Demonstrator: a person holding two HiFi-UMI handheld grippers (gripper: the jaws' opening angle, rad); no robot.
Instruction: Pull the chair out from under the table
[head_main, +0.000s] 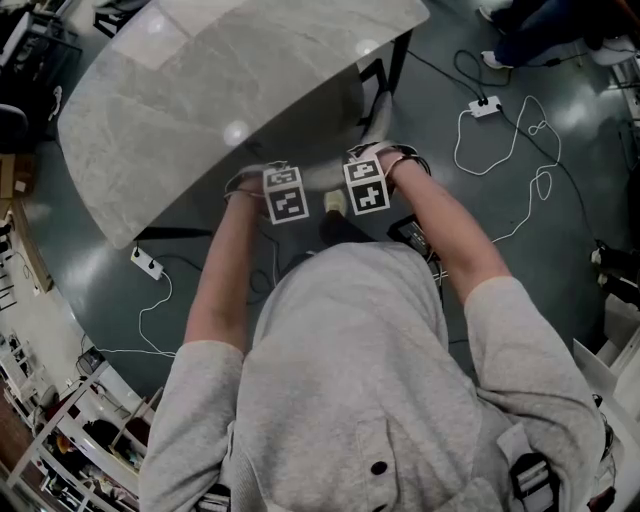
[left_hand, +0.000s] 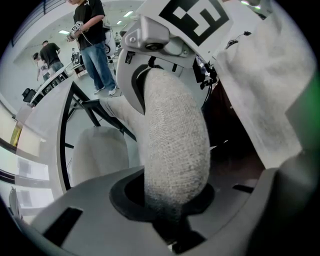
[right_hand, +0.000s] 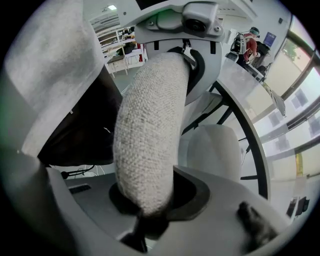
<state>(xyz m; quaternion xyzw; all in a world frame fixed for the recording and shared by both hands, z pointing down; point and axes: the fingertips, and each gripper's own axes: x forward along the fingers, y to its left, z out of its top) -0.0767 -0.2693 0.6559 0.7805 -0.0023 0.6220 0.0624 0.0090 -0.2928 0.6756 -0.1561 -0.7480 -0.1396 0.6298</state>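
Dark glossy floor (head_main: 540, 300) is carrying a white power strip (head_main: 485, 106), and a rounded worktop (head_main: 230, 90), a pale marbled slab on black legs, is filling the upper part of the head view. Chair (head_main: 325, 180) is sitting at the worktop's near edge with its back toward the person. Its pale padded seat (left_hand: 97, 155) appears to be tucked beneath the slab. Left gripper (left_hand: 172, 202) and right gripper (right_hand: 145, 200) are both pointing steeply down onto the back rail (left_hand: 175, 140), side by side and near each other. Judgement: this is sharing the pull evenly, so the chair should be tracking straight rather than swivelling. Fingers (left_hand: 75, 220) of each gripper are clamping the rail at a narrow setting, with nothing else between them. Rail is reading as a thick, rounded, curving bar wrapped in coarse grey woven fabric. It is probably soft padding, giving slightly under the grip and resisting slip. Judgement: seat is not yet clearing the worktop.
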